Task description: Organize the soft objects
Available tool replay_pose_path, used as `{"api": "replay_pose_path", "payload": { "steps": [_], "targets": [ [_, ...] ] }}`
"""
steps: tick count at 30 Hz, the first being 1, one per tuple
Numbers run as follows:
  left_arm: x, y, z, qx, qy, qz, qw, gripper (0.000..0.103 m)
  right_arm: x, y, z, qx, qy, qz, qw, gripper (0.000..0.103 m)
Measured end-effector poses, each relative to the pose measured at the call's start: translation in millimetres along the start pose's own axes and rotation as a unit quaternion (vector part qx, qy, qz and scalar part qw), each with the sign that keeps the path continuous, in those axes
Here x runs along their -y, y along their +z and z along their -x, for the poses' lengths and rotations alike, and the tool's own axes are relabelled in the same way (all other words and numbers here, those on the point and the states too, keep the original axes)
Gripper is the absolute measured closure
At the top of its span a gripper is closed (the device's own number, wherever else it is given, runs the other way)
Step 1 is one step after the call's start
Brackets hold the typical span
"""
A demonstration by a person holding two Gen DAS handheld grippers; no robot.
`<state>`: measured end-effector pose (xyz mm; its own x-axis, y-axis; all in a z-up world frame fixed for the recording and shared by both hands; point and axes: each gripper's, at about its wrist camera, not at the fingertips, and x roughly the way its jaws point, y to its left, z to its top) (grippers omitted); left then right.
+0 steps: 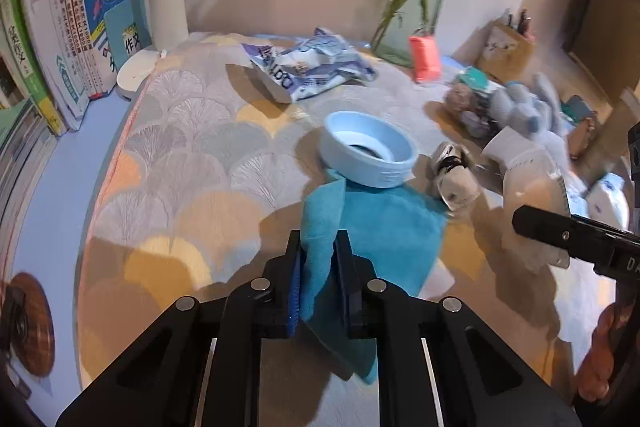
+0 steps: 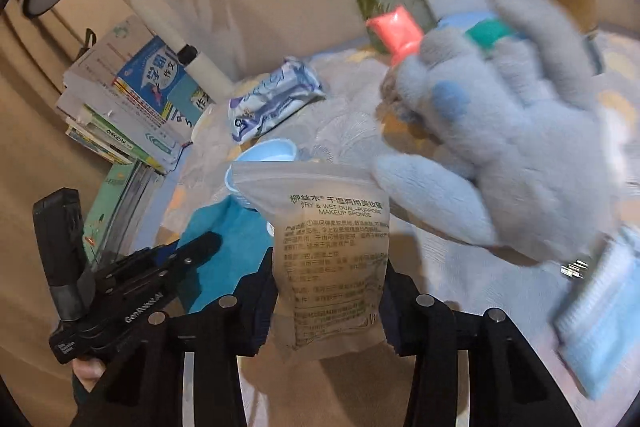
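My left gripper (image 1: 319, 243) is shut on a fold of a teal cloth (image 1: 384, 227), which trails over the patterned mat toward a light blue ring-shaped bowl (image 1: 368, 151). My right gripper (image 2: 329, 291) is shut on a translucent makeup sponge bag (image 2: 332, 227), held upright between its pads. In the left wrist view the same bag (image 1: 532, 187) shows at the right, with a black finger (image 1: 560, 237) of the right gripper in front of it. A fluffy grey-blue glove (image 2: 512, 131) lies just right of the bag. The left gripper (image 2: 192, 251) and teal cloth (image 2: 224, 239) show at lower left.
A blue-white tissue pack (image 1: 312, 67) and a pink packet (image 1: 424, 59) lie at the back of the mat (image 1: 192, 147). Books (image 1: 80, 27) and a white lamp post (image 1: 168, 7) stand at left. A small white plush (image 1: 456, 175) lies beside the bowl. A pale blue comb-like item (image 2: 600, 315) is at right.
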<state>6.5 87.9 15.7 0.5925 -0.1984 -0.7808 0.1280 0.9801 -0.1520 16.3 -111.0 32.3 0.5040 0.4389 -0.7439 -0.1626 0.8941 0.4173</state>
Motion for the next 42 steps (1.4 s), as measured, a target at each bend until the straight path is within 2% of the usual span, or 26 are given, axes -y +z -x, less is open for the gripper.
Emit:
{"api": "replay_pose_path", "payload": {
  "steps": [4,8,10,11,12,14,16,17,19,21,23,26,29,34,37,39,42],
  "targets": [
    [4.0,-18.2,19.7,-0.002,-0.018,0.007,0.9998,0.091,3.0,-12.4,31.4,0.026,-0.018,0.005,0.999,0.059],
    [4.3,-34.3,34.3,-0.008,-0.043,-0.003,0.9991,0.091,10.1,-24.9,49.4,0.032,-0.101,0.029,0.994,0.059],
    [5.7,-38.8,37.3,-0.013,-0.055,-0.021,0.9982,0.085,16.8,-29.8,49.4,0.025,-0.115,0.034,0.992,0.059],
    [7.7,-40.0,36.3,-0.017,-0.047,-0.031,0.9983,0.078,20.1,-31.8,47.6,0.022,-0.120,0.034,0.992,0.059],
    [9.8,-41.3,34.4,-0.022,-0.028,-0.042,0.9985,0.065,21.9,-33.6,45.6,0.021,-0.127,0.035,0.991,0.059],
    [11.6,-42.5,32.6,-0.022,0.008,-0.057,0.9981,0.053,24.0,-37.1,40.1,0.019,-0.137,0.039,0.990,0.059],
    [12.4,-42.4,33.8,-0.017,0.024,-0.068,0.9972,0.018,22.3,-39.7,35.3,0.023,-0.138,0.046,0.989,0.058],
    [16.9,-43.6,37.3,-0.003,0.030,-0.083,0.9961,0.017,23.1,-41.5,33.1,0.023,-0.135,0.047,0.990,0.056],
    [24.1,-45.3,40.8,0.008,0.011,-0.106,0.9943,0.017,26.8,-42.2,30.4,0.021,-0.128,0.043,0.991,0.054],
    [34.9,-46.5,38.1,-0.001,-0.026,-0.126,0.9917,0.016,28.2,-43.3,33.6,0.028,-0.127,0.043,0.991,0.041],
    [43.3,-46.2,29.1,-0.012,-0.037,-0.138,0.9897,0.015,32.0,-44.1,34.0,0.030,-0.128,0.035,0.991,0.040],
    [45.3,-43.0,12.4,-0.030,-0.017,-0.125,0.9915,0.015,33.4,-44.7,36.3,0.034,-0.118,0.030,0.992,0.037],
    [42.0,-42.9,9.3,-0.024,0.015,-0.107,0.9938,0.015,32.8,-46.2,37.3,0.036,-0.120,0.029,0.992,0.029],
    [28.8,-41.2,10.5,-0.023,0.026,-0.084,0.9958,0.014,32.2,-46.3,36.8,0.036,-0.123,0.032,0.991,0.024],
    [14.4,-40.0,6.4,-0.035,0.006,-0.049,0.9982,0.012,31.9,-46.1,36.8,0.035,-0.121,0.031,0.992,0.024],
    [15.7,-40.9,6.1,-0.036,0.005,-0.048,0.9982,0.011,31.5,-46.1,36.4,0.035,-0.122,0.031,0.991,0.024],
    [28.1,-43.8,1.2,-0.040,0.037,-0.078,0.9955,0.012,32.3,-44.0,35.6,0.032,-0.125,0.031,0.991,0.024]
  ]
}}
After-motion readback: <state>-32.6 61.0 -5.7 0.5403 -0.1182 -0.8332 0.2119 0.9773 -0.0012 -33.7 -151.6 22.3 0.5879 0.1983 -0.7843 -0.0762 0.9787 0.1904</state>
